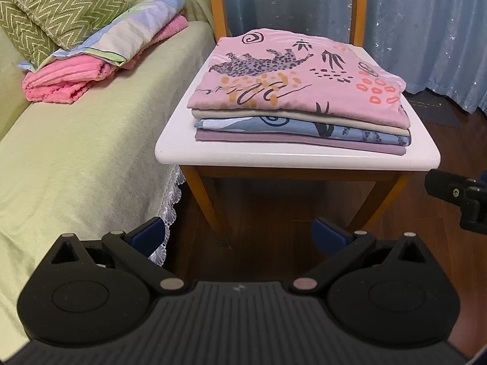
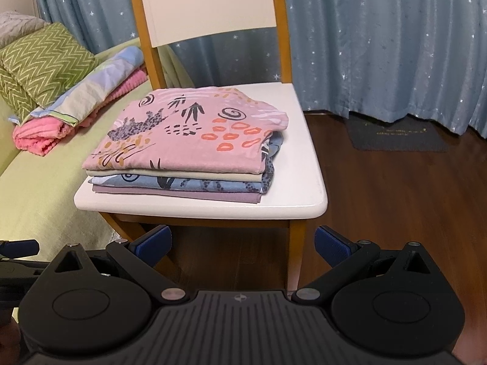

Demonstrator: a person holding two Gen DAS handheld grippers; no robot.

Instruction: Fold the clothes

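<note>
4 folded garments (image 2: 182, 158) sit stacked on the chair (image 2: 298, 203), straight ahead of my wide-open, empty left gripper (image 1: 237, 237) and right gripper (image 2: 242, 243) (neither clearly nearer); long axis left-right.

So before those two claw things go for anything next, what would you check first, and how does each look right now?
1. Left gripper open and holding nothing: ok.
2. Right gripper open and holding nothing: ok.
3. Folded clothes stacked tidily on the chair seat: ok, four layers, edges roughly lined up.
4. Stack clear of the seat's front edge: ok, bare seat shows in front.
5. Any unfolded clothing left to do: cannot tell; only a pile of bedding shows on the bed.
</note>
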